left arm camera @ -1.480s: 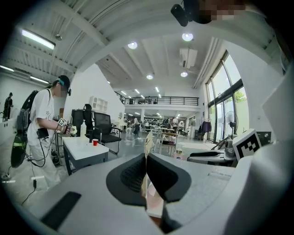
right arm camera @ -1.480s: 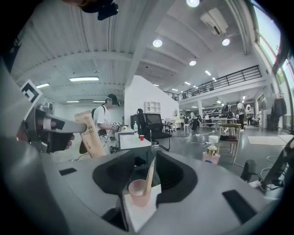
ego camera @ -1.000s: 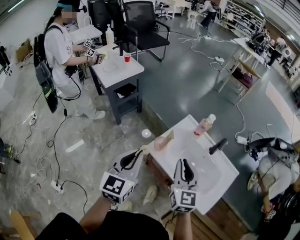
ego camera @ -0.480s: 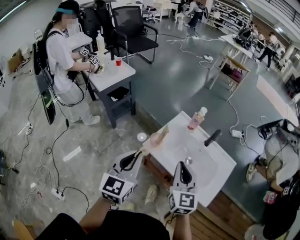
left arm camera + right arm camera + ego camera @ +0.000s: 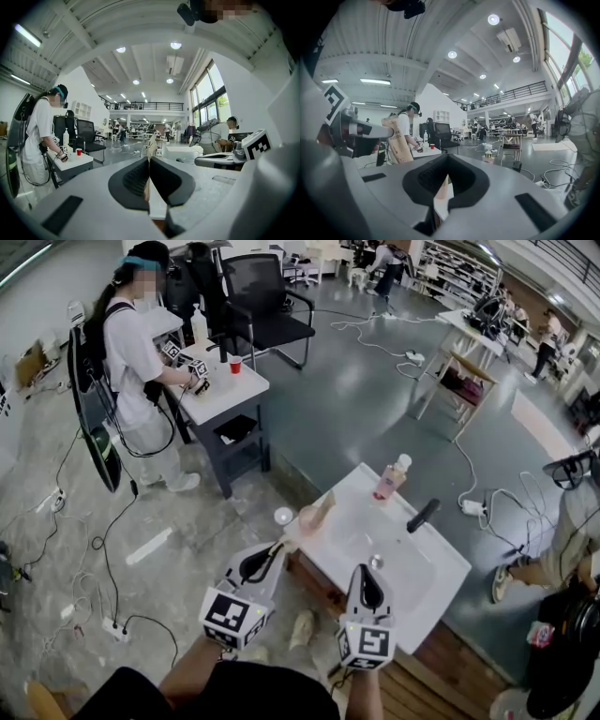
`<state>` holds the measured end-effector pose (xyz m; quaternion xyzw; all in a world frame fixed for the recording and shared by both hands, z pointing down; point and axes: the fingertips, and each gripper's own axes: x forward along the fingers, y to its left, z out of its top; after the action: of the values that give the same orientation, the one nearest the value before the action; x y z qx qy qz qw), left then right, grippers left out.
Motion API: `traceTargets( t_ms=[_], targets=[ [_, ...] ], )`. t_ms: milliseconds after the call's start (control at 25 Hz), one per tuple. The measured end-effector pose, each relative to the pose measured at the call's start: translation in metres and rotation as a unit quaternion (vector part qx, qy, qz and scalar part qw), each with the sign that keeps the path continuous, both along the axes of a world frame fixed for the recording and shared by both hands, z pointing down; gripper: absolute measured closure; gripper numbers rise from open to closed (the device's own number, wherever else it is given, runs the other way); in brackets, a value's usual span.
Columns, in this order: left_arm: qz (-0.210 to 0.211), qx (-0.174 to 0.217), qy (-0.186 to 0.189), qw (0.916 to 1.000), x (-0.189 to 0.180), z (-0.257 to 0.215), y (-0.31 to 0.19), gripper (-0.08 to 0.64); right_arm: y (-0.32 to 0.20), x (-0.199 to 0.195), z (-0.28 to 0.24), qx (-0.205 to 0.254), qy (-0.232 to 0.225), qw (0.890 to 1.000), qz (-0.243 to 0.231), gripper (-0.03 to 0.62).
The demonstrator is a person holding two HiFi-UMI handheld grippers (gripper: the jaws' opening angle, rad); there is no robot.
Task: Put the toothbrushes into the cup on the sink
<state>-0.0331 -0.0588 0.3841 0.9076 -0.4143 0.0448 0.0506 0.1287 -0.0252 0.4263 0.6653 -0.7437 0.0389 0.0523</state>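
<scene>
Right gripper (image 5: pixel 362 570) fingers freshly together

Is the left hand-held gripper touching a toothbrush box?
Touching. The right gripper view shows the left hand-held gripper clamping the toothbrush box by its upper part.

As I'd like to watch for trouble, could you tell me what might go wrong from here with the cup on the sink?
1. The cup stands at the very corner of the sink, and the tall toothbrush package leans out of it; it may topple to the floor.
2. The shut left gripper hovers close beside the cup; a small swing could knock it.
</scene>
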Motion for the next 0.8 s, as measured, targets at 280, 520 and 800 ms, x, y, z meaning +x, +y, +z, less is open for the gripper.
traceTargets(
  t_ms=[280,520,800],
  targets=[
    [-0.002,-0.004,0.000,1.0000,0.003,0.002,-0.005,0.555,-0.005,0.003,0.003,-0.002,0.000,1.000,-0.005,0.594],
    [-0.002,-0.004,0.002,1.0000,0.013,0.003,-0.017,0.555,-0.013,0.008,0.009,-0.010,-0.003,1.000,-0.006,0.594],
    [-0.006,0.000,0.011,0.9999,0.025,0.008,-0.039,0.555,-0.029,0.018,0.015,-0.012,-0.009,1.000,-0.009,0.594]
  ],
)
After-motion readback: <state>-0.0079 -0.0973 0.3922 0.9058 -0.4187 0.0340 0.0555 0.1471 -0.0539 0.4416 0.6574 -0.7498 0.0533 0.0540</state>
